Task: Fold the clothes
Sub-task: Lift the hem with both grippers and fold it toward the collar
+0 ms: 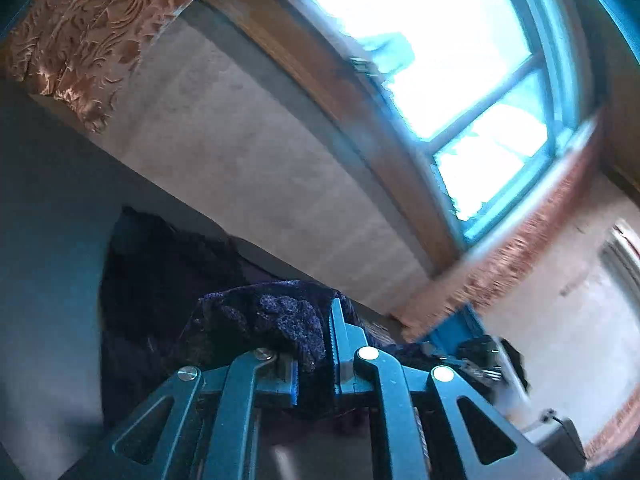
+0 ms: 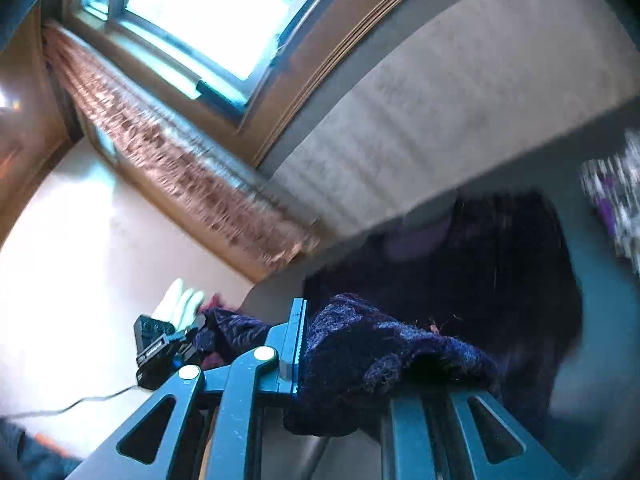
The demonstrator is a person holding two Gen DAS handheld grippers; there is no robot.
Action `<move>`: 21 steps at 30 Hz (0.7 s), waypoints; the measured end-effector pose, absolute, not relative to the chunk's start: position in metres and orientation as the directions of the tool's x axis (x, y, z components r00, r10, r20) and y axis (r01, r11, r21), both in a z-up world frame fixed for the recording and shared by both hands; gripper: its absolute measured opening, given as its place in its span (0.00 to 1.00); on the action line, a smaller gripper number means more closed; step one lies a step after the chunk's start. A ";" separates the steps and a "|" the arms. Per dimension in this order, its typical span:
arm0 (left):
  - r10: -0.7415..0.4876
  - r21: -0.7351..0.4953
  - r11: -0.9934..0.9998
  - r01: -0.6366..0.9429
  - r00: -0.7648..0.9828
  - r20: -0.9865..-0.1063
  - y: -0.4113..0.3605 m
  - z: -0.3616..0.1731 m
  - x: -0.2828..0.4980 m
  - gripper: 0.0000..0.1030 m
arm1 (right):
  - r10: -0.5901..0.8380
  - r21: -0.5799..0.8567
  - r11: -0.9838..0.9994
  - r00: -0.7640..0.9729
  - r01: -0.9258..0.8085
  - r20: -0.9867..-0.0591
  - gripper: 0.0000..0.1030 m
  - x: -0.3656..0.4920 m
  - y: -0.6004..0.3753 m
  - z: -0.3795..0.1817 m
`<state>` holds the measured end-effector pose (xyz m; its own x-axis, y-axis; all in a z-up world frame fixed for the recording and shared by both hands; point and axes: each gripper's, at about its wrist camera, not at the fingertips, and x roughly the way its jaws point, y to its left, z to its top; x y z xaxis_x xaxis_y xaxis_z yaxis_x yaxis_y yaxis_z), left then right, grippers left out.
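Note:
A dark navy fuzzy knit garment point(image 1: 276, 320) is pinched in my left gripper point(image 1: 316, 360), bunched over the left finger, and lifted. The rest of it hangs dark to the left point(image 1: 160, 280). My right gripper point(image 2: 304, 360) is shut on another edge of the same garment point(image 2: 380, 344), which drapes over its right finger. The garment's body point(image 2: 500, 260) hangs beyond. The other gripper shows at the right in the left wrist view point(image 1: 480, 356) and at the left in the right wrist view point(image 2: 160, 352). Both views are tilted and blurred.
A bright window point(image 1: 440, 60) with a wooden frame sits in a beige wall point(image 1: 240, 140). A patterned brown curtain point(image 1: 80, 32) hangs at upper left. A brown textured sill band point(image 2: 180, 168) runs under the window. A white and purple patterned cloth point(image 2: 616, 192) lies at the right.

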<state>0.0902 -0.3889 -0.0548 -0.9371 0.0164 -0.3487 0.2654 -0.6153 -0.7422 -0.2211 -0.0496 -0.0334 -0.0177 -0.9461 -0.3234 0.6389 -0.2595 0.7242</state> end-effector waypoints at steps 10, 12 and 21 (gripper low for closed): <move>0.062 -0.716 -0.494 0.494 -0.801 -0.595 -0.418 -0.171 0.062 0.07 | -0.851 0.760 -0.415 0.083 0.500 -0.519 0.09 -0.260 -0.102 -0.157; 0.070 -0.699 -0.522 0.489 -0.792 -0.606 -0.402 -0.172 0.080 0.07 | -0.847 0.757 -0.398 0.109 0.518 -0.520 0.09 -0.240 -0.089 -0.155; 0.147 -0.736 -0.499 0.456 -0.793 -0.591 -0.352 -0.156 0.161 0.07 | -0.825 0.782 -0.378 0.203 0.495 -0.527 0.17 -0.162 -0.032 -0.134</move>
<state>0.1611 -0.3524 -0.1563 -0.7928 0.1474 -0.5914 0.4565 -0.4994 -0.7363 -0.1620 -0.0320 -0.1336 0.2026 -0.8253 -0.5271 0.4949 -0.3782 0.7823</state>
